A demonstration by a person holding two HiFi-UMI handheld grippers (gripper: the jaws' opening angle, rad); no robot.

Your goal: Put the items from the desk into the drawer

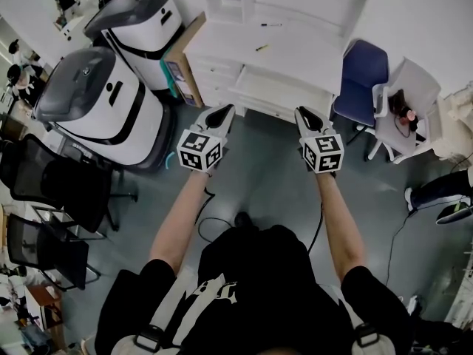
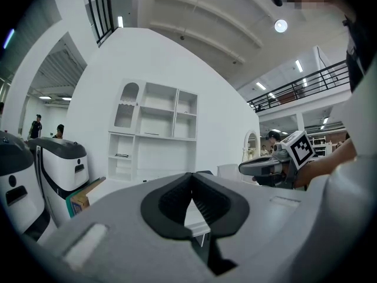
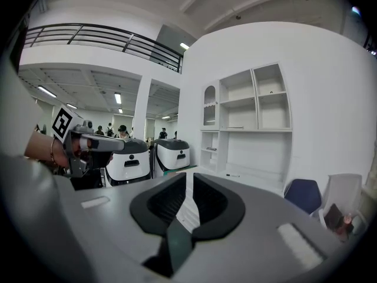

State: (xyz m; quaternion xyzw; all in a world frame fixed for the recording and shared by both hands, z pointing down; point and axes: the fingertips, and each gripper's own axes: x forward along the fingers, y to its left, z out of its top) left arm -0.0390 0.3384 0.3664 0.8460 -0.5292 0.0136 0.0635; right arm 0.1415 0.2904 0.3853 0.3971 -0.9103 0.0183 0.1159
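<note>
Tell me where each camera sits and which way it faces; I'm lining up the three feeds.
Head view: on the person's head, looking steeply down at the white desk; shows both forearms, left gripper, right gripper.
Left gripper view: on the left gripper, looking along its closed jaws at the shelf unit; right gripper at right.
Right gripper view: on the right gripper, looking along slightly parted jaws at the shelf unit; left gripper at left.
Shared: each gripper view catches the other gripper.

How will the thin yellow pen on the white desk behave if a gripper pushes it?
The yellow pen looks slim and small, so probably light and stiff. Lying flat on the smooth desk, it may roll or slide when nudged. Its exact shape is unclear.
</note>
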